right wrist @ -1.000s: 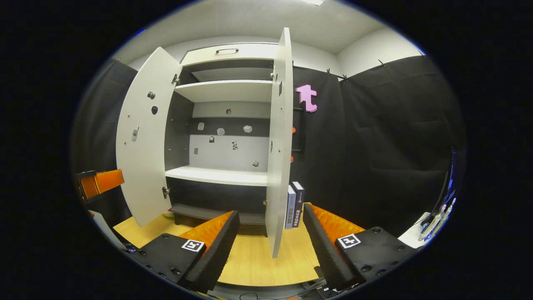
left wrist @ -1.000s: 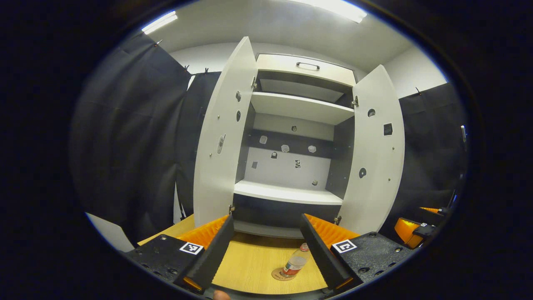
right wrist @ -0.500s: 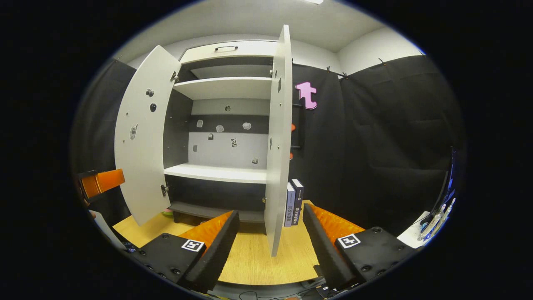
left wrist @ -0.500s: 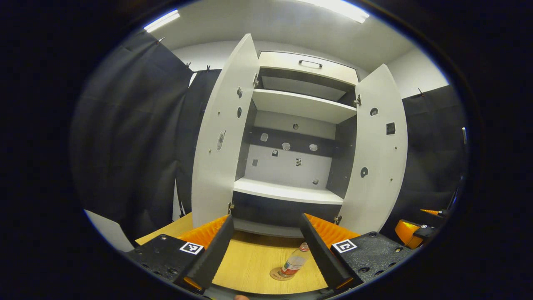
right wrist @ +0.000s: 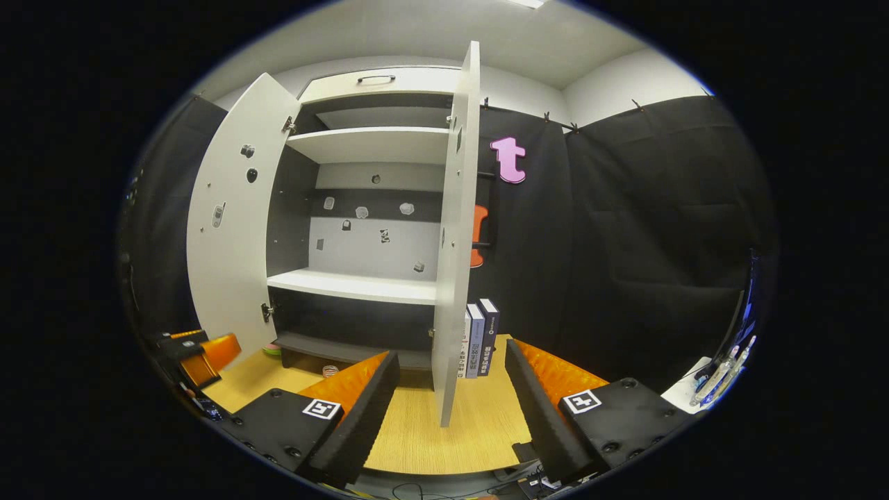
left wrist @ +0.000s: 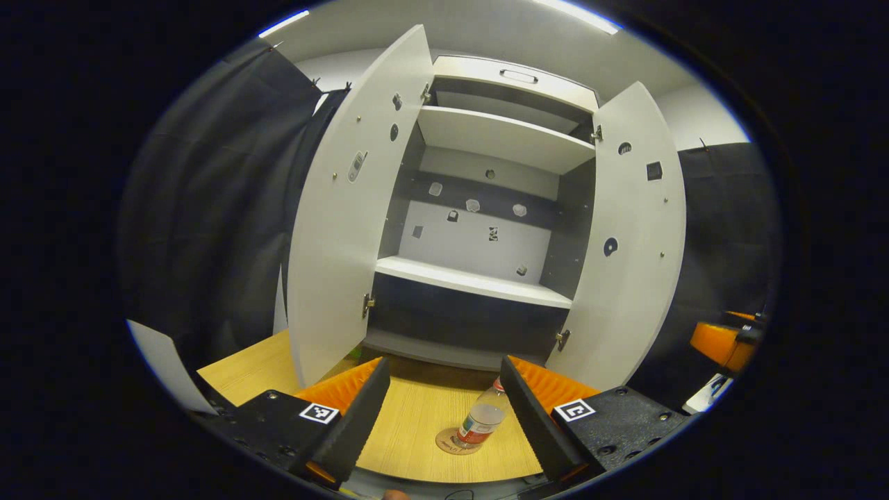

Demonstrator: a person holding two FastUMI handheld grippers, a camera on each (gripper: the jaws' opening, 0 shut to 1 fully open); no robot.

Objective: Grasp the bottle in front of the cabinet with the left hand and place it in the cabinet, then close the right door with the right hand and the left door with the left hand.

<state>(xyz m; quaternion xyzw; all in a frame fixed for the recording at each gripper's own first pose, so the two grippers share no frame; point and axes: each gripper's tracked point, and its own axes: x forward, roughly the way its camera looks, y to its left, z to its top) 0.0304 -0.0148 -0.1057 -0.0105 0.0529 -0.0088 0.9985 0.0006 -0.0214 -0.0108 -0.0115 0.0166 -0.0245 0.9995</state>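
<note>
Fingers of the left gripper (left wrist: 442,410) stand wide apart with nothing between them but bare worktop (left wrist: 410,444). Just ahead of them, close to the inner edge of the right-hand finger, the bottle (left wrist: 480,420) stands upright on a round coaster (left wrist: 451,442), touched by neither finger. Beyond the bottle the cabinet (left wrist: 486,208) rises with both doors swung open: the left door (left wrist: 347,222) ahead and to the left of the fingers, the right door (left wrist: 628,250) ahead and to the right. Between the doors a white shelf (left wrist: 472,278) crosses the cabinet at mid height, with another shelf higher up. Far off to the right of these fingers, the other gripper shows as an orange block at the edge of the left gripper view.

Fingers of the right gripper (right wrist: 451,410) are likewise spread apart and hold nothing. Straight ahead, between the two fingers, the right door (right wrist: 455,229) is seen nearly edge-on, its lower corner hanging over the worktop (right wrist: 417,430) well clear of both fingers. Just behind that door, ahead of the right-hand finger, a few books (right wrist: 479,337) stand upright. Ahead and to the left the open cabinet (right wrist: 361,208) and the left door (right wrist: 229,229) appear, and the left gripper (right wrist: 201,351) sits low at the far left.
</note>
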